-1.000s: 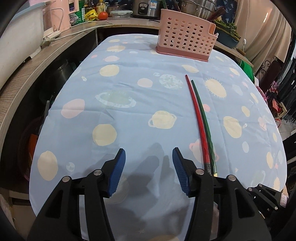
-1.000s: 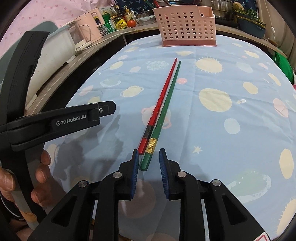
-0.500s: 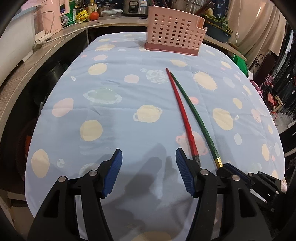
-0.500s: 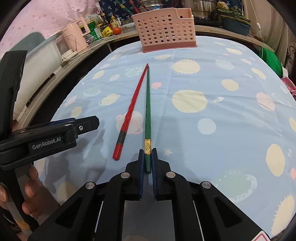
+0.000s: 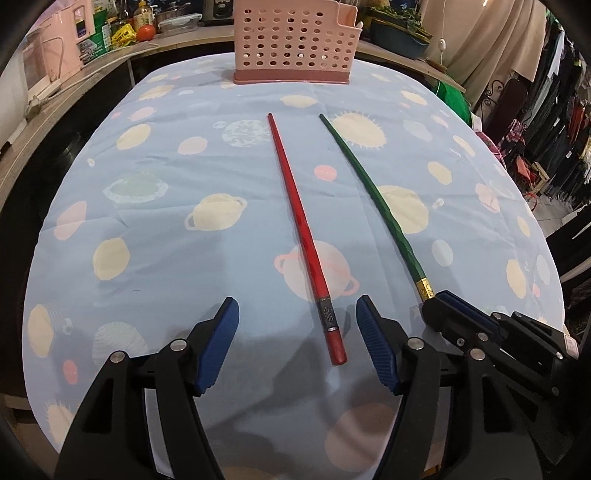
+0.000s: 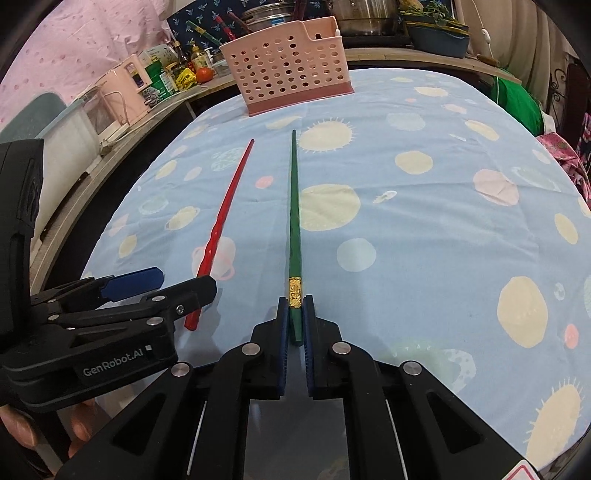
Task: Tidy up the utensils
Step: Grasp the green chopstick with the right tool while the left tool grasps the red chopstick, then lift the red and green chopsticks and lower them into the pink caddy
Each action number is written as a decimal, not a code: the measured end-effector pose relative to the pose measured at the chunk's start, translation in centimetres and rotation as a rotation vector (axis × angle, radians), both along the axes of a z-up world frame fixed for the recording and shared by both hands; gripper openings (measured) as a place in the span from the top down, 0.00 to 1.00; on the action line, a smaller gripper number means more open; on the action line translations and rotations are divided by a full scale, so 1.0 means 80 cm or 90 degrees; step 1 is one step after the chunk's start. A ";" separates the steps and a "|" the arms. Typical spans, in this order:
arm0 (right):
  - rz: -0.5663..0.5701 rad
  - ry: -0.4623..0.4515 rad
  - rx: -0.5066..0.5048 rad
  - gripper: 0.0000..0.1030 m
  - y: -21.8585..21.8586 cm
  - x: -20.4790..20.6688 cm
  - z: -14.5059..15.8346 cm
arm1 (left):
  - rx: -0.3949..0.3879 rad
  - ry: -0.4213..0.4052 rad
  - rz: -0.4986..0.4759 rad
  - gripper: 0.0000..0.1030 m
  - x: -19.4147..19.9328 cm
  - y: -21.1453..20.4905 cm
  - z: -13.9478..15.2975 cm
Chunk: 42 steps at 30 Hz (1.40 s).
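Green chopstick [image 6: 294,221] lies on the planet-print cloth [image 6: 424,229], its butt pinched by the right gripper [image 6: 295,325]. Red chopstick [image 5: 301,229] lies between the left gripper's [image 5: 297,347] spread, just-widening jaws, untouched, before the pink basket [image 5: 295,40].

The only words I can read are "GenRobot.AI", printed in pale letters on the black side of my left gripper [image 6: 155,291], seen from my right wrist camera.

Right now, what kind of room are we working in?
Most likely a lived-in home kitchen. A table under a planet-print cloth carries a pink utensil basket; the counter behind holds a metal pot, sauce bottles and a tomato.
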State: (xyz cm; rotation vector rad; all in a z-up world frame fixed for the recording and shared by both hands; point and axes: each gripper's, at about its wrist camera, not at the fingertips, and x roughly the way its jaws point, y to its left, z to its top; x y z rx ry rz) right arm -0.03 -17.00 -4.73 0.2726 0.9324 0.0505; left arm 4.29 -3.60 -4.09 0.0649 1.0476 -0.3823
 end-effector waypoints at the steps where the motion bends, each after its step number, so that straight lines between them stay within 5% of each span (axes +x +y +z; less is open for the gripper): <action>1: 0.000 0.000 0.000 0.93 0.001 0.000 0.000 | 0.003 -0.002 0.001 0.41 0.000 -0.001 0.000; 3: -0.001 0.000 -0.001 0.93 0.001 0.000 0.000 | 0.004 -0.008 0.004 0.46 0.000 0.001 0.000; 11: 0.001 0.001 0.002 0.93 0.000 -0.001 0.001 | -0.002 -0.012 0.005 0.93 -0.001 0.012 0.000; 23: -0.012 -0.057 0.016 0.93 -0.016 -0.010 0.058 | -0.045 -0.029 0.032 0.93 -0.001 0.038 0.041; 42: -0.056 -0.239 0.050 0.93 -0.080 0.031 0.215 | -0.135 -0.157 0.073 0.93 0.061 0.063 0.193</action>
